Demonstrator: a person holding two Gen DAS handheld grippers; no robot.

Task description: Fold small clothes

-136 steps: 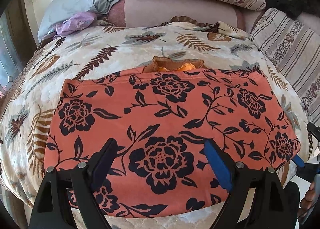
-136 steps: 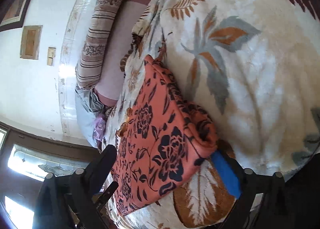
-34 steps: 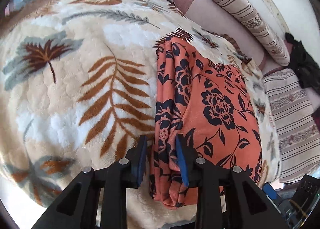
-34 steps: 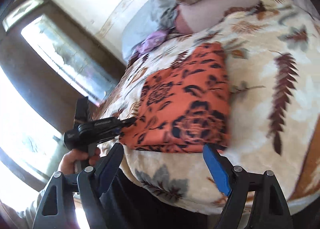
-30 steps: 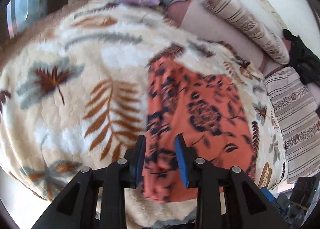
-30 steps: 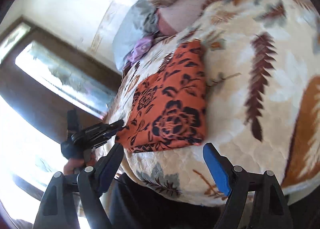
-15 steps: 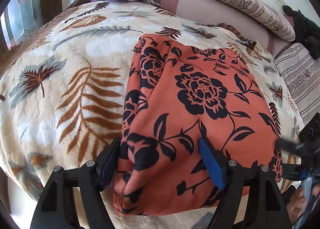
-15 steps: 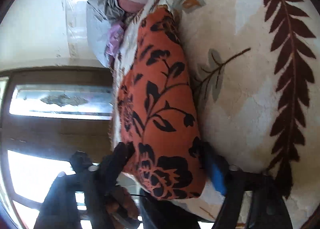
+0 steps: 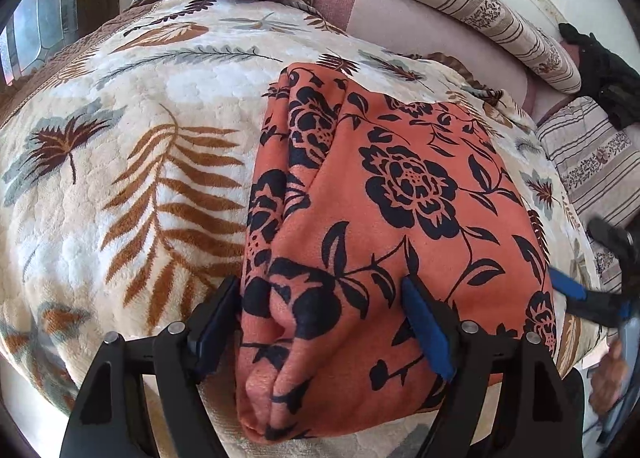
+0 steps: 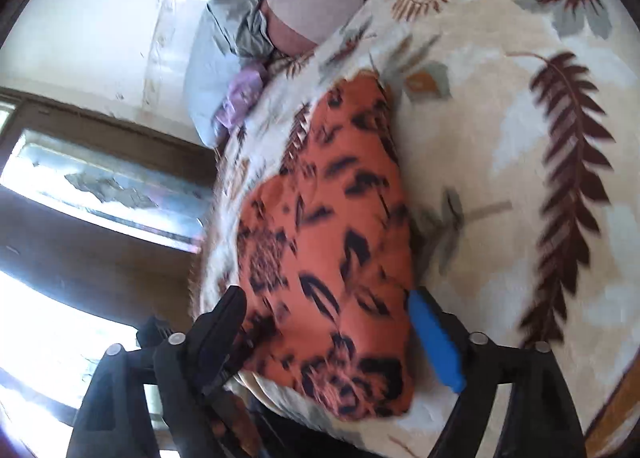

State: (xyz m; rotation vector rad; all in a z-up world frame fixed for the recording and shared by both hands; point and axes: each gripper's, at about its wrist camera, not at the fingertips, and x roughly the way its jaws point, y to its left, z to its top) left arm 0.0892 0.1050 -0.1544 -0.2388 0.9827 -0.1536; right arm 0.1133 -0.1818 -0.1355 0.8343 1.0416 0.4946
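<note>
The folded orange floral garment (image 9: 400, 218) lay on the leaf-print blanket (image 9: 120, 178) at the bed's near edge, its long axis running away from the left claw (image 9: 324, 318) toward the striped bolster (image 9: 480, 14). That claw's jaws had just been opening and stood apart, straddling the garment's near layered corner without clamping it. The right claw (image 10: 332, 334), jaws likewise just opened and spread, flanked the garment's other near corner. Both sat equally close; the fold looked nearly finished.
</note>
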